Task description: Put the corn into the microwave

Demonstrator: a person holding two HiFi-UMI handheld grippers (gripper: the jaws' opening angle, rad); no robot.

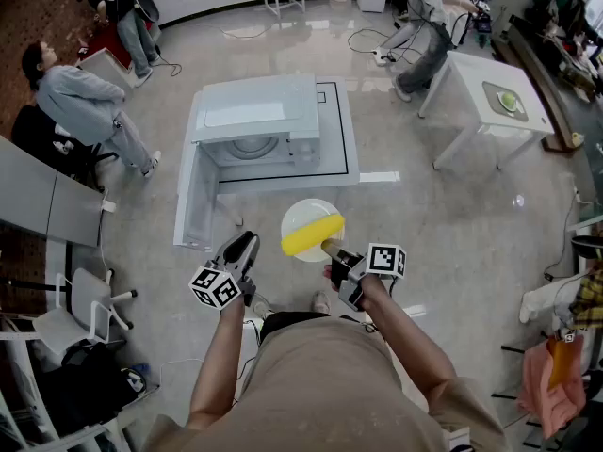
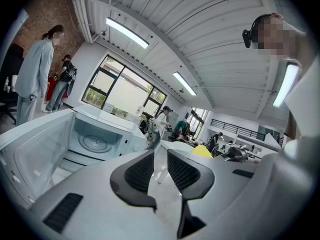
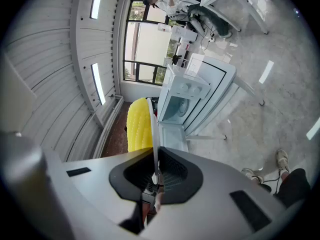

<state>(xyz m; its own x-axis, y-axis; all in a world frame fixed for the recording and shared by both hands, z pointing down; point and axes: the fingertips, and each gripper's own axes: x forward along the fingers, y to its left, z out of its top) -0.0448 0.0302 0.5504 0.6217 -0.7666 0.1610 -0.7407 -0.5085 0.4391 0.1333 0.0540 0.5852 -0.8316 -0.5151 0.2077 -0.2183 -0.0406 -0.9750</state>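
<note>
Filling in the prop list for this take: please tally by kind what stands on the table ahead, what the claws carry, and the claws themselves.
Microwave: 1
Plate: 1
Corn: 1
Claws: 2, left claw and right claw
Total: 5

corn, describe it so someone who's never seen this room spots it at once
Find the white microwave standing open in the middle of the room. Just in front of it the right gripper holds a white plate by its rim; the corn lies on it, the only bright yellow thing nearby.
</note>
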